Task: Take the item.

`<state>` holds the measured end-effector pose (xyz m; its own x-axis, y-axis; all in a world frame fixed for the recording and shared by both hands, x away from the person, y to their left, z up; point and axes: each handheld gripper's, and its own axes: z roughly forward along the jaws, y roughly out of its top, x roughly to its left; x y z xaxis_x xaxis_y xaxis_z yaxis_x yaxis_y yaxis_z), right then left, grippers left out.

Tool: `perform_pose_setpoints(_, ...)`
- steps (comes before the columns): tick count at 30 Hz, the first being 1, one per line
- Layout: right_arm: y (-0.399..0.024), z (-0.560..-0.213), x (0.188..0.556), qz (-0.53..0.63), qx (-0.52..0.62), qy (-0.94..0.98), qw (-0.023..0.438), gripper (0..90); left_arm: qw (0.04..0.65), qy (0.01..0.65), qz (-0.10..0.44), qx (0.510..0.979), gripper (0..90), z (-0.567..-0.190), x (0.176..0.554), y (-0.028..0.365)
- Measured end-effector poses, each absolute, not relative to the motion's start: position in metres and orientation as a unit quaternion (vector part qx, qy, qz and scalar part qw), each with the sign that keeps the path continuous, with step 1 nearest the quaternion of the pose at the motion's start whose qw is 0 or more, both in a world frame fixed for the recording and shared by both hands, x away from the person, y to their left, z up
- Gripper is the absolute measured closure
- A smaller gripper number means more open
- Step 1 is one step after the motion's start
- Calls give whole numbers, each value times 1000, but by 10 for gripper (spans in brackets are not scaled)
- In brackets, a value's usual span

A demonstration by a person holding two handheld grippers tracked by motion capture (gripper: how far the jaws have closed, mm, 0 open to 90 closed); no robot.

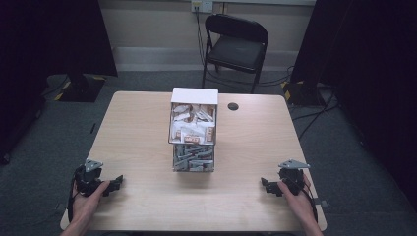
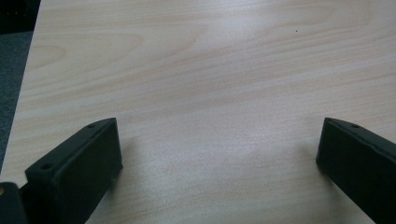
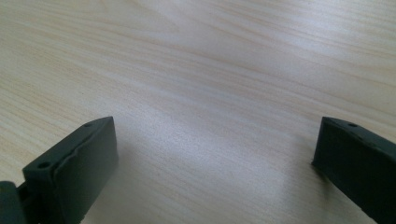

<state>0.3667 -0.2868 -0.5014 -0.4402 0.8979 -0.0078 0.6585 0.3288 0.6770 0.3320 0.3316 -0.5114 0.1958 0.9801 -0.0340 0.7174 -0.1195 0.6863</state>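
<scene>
A clear two-tier box (image 1: 193, 130) with a white top stands at the table's middle, its upper tier full of white and orange sachets, its lower tier full of grey packets. My left gripper (image 1: 116, 183) rests on the table near the front left corner, jaws wide apart with bare wood between them (image 2: 219, 140). My right gripper (image 1: 265, 187) lies near the front right corner, pointing inward, also open over bare wood (image 3: 215, 140). Both are well short of the box.
The light wood table (image 1: 137, 123) has a small dark cable hole (image 1: 233, 106) behind the box to the right. A black folding chair (image 1: 236, 46) stands beyond the far edge. Dark screens flank the room on both sides.
</scene>
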Motion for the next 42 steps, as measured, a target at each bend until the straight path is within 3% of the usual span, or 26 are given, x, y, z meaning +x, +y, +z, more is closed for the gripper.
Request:
perform_pose_setpoints(10, -287, -501, 367, 306, 492, 791, 195, 0, 296, 594, 221, 715, 6, -511, 332, 331)
perform_pose_setpoints(17, -287, -501, 367, 307, 492, 791, 195, 0, 292, 590, 218, 720, 97, -507, 331, 332)
perform_pose_setpoints(19, -287, -501, 367, 306, 492, 791, 195, 0, 298, 587, 218, 720, 176, -506, 330, 331)
perform_pose_setpoints(33, -287, -501, 367, 306, 492, 791, 195, 0, 320, 557, 206, 738, 214, -497, 328, 323)
perform_pose_setpoints(42, -287, -501, 367, 307, 492, 791, 196, 0, 354, 561, 163, 730, 260, -491, 321, 312)
